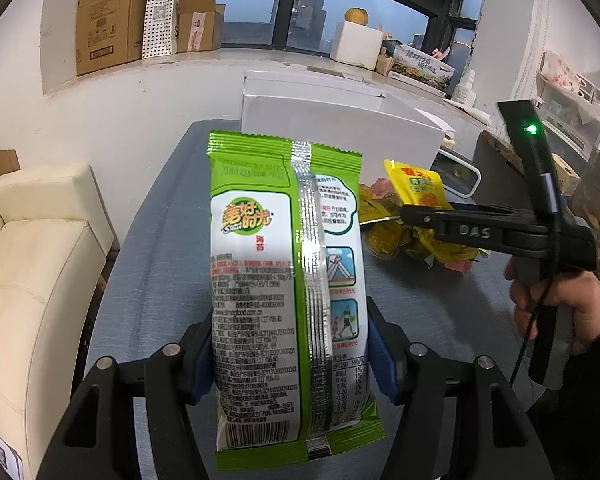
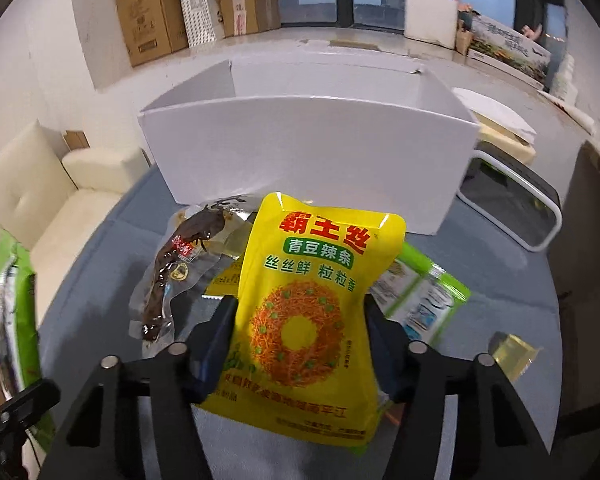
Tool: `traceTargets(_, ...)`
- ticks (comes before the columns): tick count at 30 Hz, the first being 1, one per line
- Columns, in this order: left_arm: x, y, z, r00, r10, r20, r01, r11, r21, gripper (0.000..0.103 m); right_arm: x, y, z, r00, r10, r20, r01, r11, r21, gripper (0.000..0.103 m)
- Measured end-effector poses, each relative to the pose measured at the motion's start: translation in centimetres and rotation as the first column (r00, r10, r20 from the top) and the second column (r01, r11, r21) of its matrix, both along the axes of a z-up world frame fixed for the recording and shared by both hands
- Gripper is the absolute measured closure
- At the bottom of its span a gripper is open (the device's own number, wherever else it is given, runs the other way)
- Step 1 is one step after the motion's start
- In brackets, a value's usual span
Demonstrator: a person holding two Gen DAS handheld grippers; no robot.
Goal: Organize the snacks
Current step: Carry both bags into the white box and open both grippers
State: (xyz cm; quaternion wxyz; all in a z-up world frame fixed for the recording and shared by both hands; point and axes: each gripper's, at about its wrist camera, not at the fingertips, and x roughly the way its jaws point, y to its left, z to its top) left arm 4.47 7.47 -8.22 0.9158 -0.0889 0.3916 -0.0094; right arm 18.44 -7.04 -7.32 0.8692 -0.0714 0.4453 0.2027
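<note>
My left gripper [image 1: 290,354] is shut on a green and white seaweed snack packet [image 1: 284,280] and holds it upright above the grey table [image 1: 160,280]. My right gripper [image 2: 300,344] is shut on a yellow spicy-strip packet [image 2: 308,308], lifted above the snack pile. The right gripper also shows in the left wrist view [image 1: 420,216] with the yellow packet [image 1: 420,188]. The seaweed packet shows at the left edge of the right wrist view [image 2: 14,304]. An open white box [image 2: 312,148] stands at the back of the table.
A clear packet of dark meat [image 2: 180,268], a green and white packet [image 2: 424,300] and a small gold packet [image 2: 514,354] lie on the table. A white-rimmed tray [image 2: 512,204] sits right of the box. A cream sofa [image 1: 32,264] stands on the left.
</note>
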Motion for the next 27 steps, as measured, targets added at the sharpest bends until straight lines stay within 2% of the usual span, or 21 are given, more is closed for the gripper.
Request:
traceTargets(8, 0.9, -1.4, 1.5, 0.999, -0.037, 0.027, 0.037, 0.999, 0.007, 0.035, -2.0, -2.4, 2.9, 0.999, -0.009, 0.051, 0.004, 0.994, 0.112, 0.051)
traceTargets(16, 3.3, -2.9, 4.5, 0.995, -0.069, 0.079, 0.066, 0.997, 0.031, 0.035, -3.4, -4.0, 7.1, 0.991, -0.004, 0.134, -0.021, 0.983, 0.181, 0.052)
traceTargets(21, 7.1, -2.1, 7.0, 0.990, -0.071, 0.121, 0.071, 0.997, 0.002, 0.035, -0.7, -3.5, 8.7, 0.988, -0.011, 0.153, -0.019, 0.981, 0.192, 0.052)
traceTargets(25, 12.5, -0.6, 9.6, 0.987, -0.050, 0.153, 0.054, 0.998, -0.019, 0.035, 3.1, -2.7, 10.3, 0.986, -0.021, 0.163, -0.012, 0.980, 0.200, 0.052)
traceTargets(27, 15.0, 0.0, 10.3, 0.987, -0.050, 0.154, 0.051, 0.999, -0.006, 0.035, 5.3, -2.2, 10.8, 0.986, -0.021, 0.165, -0.013, 0.979, 0.204, 0.052)
